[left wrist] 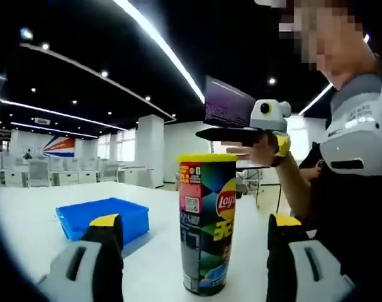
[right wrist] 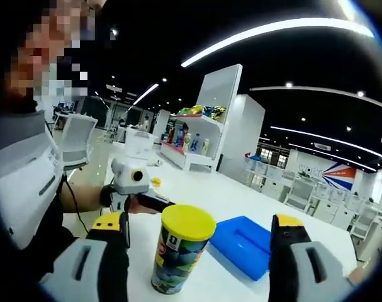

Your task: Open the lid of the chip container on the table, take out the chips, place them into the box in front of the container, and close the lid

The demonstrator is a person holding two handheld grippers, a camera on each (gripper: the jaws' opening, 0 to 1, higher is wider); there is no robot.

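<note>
Here, a Lay's chip can [left wrist: 206,223] stands upright on the white table [left wrist: 27,220], its yellow lid [right wrist: 188,222] on. Both grippers face it from opposite sides with jaws spread wide and empty: the left gripper [left wrist: 194,229] level with its body, the right gripper [right wrist: 200,229] slightly higher, nearer the lid. A blue box [right wrist: 241,245] lies just beside the can.

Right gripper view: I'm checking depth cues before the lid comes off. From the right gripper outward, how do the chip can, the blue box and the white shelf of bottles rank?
1. Chip can, between the right gripper's open jaws, yellow lid on.
2. Blue box, behind the can, toward the view's right.
3. White shelf of bottles, far back across the room.
</note>
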